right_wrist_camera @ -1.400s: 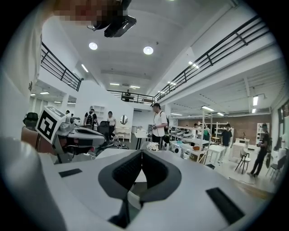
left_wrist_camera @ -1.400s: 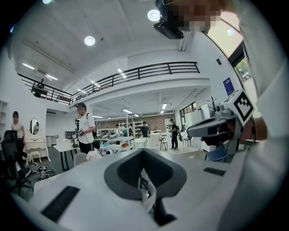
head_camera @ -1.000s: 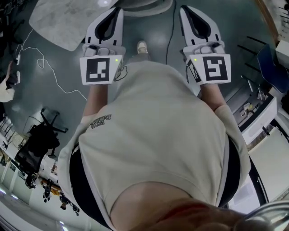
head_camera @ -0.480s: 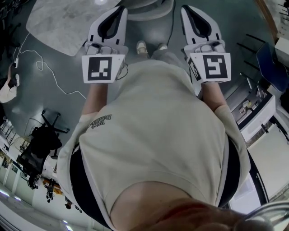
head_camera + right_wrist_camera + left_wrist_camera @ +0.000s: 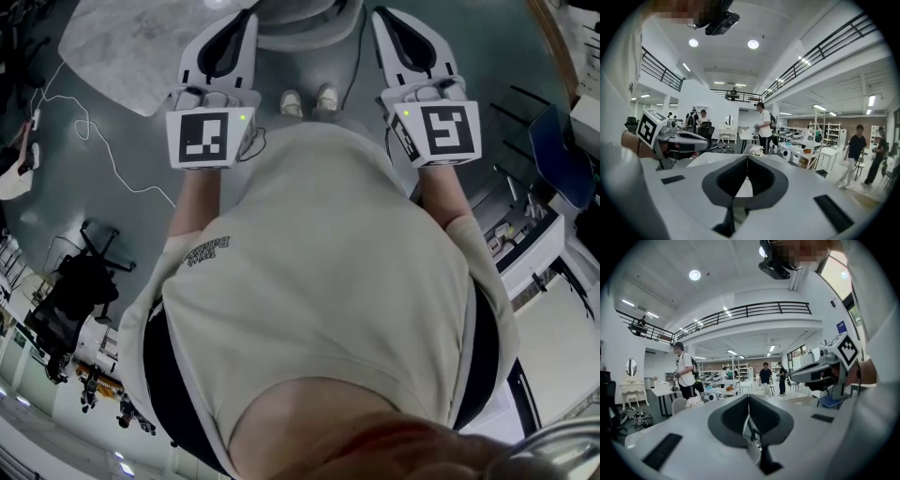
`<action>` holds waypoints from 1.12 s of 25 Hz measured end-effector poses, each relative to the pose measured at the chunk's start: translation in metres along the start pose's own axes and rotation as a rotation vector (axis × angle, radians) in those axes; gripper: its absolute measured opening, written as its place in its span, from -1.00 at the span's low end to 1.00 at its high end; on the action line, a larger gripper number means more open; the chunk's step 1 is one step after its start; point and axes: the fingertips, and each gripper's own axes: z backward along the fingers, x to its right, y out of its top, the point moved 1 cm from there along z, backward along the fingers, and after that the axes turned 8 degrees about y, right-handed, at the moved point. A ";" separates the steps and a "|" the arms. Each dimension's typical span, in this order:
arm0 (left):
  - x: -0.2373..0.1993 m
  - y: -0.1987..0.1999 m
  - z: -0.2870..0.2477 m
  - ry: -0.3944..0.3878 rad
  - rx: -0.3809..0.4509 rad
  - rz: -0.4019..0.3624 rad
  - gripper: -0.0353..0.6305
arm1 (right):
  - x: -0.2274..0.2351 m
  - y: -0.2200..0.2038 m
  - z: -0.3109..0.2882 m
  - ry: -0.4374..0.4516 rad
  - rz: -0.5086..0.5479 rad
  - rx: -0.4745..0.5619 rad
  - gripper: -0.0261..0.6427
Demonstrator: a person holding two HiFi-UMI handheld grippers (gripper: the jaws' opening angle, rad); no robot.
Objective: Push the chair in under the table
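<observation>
In the head view I look down over the person's pale shirt. Both grippers are held out ahead, level and side by side. My left gripper (image 5: 244, 21) is shut with nothing in it, and so is my right gripper (image 5: 384, 19). Between their tips, at the top edge, lies a pale rounded part that looks like the chair (image 5: 302, 17). A grey marbled table top (image 5: 122, 47) sits to the upper left. In the left gripper view the closed left gripper (image 5: 748, 401) points across a hall; the right gripper view shows the closed right gripper (image 5: 747, 161) likewise.
The person's shoes (image 5: 309, 98) stand on the dark floor. A white cable (image 5: 103, 150) trails at the left. A black office chair (image 5: 70, 300) stands at lower left, with a blue chair (image 5: 562, 150) and desks at the right. A person (image 5: 686, 376) stands far off in the hall.
The person has stepped forward and the second shoe has come up beside the first. The floor, cable and black chair have slid in the view. Both grippers stayed shut.
</observation>
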 end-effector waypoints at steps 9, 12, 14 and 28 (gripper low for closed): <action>0.003 -0.045 -0.019 -0.051 -0.252 -0.223 -0.86 | 0.009 -0.033 -0.021 0.128 0.009 -0.143 -0.89; 0.011 -0.071 -0.032 -0.152 -0.345 -0.264 -0.85 | 0.016 -0.051 -0.034 0.163 0.049 -0.211 -0.87; 0.018 -0.088 -0.039 -0.210 -0.401 -0.289 -0.85 | 0.020 -0.066 -0.040 0.195 0.069 -0.267 -0.57; 0.055 -0.204 -0.087 -0.512 -0.605 -0.443 -0.25 | 0.003 -0.186 -0.076 0.504 0.230 -0.637 -0.21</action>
